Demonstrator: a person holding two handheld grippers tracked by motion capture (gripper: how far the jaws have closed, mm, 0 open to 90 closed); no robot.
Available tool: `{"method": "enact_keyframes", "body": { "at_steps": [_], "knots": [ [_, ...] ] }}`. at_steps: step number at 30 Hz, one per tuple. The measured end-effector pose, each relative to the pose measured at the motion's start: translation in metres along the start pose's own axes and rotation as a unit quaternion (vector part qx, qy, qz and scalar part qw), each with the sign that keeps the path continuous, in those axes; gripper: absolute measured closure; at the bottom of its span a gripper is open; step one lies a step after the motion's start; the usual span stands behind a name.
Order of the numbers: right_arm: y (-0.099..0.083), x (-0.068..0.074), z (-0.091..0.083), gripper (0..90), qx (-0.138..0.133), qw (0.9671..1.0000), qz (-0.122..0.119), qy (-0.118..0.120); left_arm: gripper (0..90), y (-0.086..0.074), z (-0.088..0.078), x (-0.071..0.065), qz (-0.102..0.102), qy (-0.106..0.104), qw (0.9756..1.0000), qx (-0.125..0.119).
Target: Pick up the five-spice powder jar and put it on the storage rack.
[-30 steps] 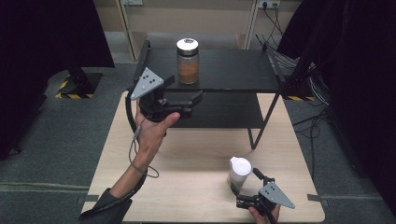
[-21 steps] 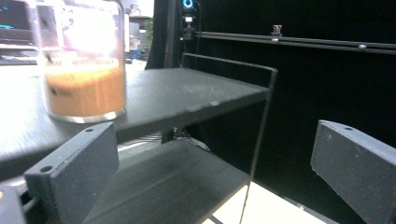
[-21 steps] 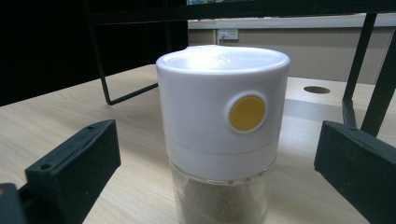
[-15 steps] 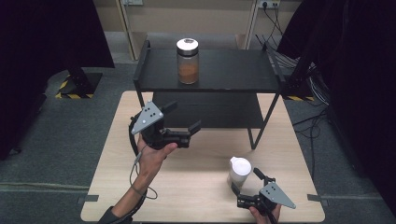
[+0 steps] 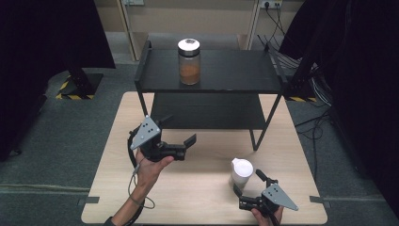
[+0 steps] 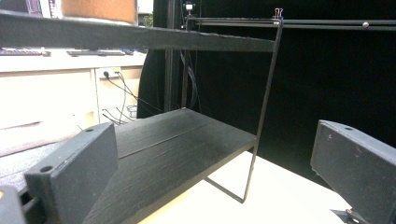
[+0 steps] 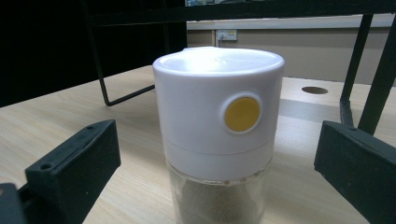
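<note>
A glass jar (image 5: 189, 61) of brown powder with a silver lid stands on the top shelf of a black rack (image 5: 235, 75). My left gripper (image 5: 179, 130) hovers open over the table in front of the rack. In the left gripper view its jaws (image 6: 212, 163) are wide apart and face the rack's lower shelf (image 6: 177, 144) with nothing between them. A white-capped shaker (image 5: 241, 170) stands on the table at the front right. My right gripper (image 5: 248, 183) is open around it. The shaker (image 7: 217, 121), yellow dot on its cap, sits between the jaws with gaps on both sides.
The wooden table (image 5: 202, 197) carries the two-shelf rack across its back half. The rack's thin black legs (image 5: 251, 139) stand just behind the shaker. Cables and dark equipment lie on the floor beyond the table.
My left gripper has pulled back from the rack's top shelf, down and toward the person, to a spot low over the table. The right gripper and the shaker have stayed put.
</note>
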State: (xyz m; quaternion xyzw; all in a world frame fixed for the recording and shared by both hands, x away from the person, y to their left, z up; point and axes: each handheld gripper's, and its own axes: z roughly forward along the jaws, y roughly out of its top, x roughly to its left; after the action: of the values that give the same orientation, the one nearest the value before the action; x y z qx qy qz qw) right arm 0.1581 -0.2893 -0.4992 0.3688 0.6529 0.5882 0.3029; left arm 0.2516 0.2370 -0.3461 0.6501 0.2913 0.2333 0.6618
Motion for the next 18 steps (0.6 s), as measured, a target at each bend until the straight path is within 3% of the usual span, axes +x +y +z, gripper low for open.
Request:
{"method": "enact_keyframes", "body": {
  "at_steps": [10, 18],
  "knots": [
    [0.000, 0.000, 0.000, 0.6, 0.000, 1.0000, 0.000, -0.001, 0.3, -0.023, 0.003, -0.005, 0.016, -0.013, 0.9997, 0.010],
    [0.000, 0.000, 0.000, 0.6, 0.000, 1.0000, 0.001, -0.001, 0.3, -0.048, 0.005, -0.005, 0.013, -0.024, 0.9994, 0.022]
  ]
}}
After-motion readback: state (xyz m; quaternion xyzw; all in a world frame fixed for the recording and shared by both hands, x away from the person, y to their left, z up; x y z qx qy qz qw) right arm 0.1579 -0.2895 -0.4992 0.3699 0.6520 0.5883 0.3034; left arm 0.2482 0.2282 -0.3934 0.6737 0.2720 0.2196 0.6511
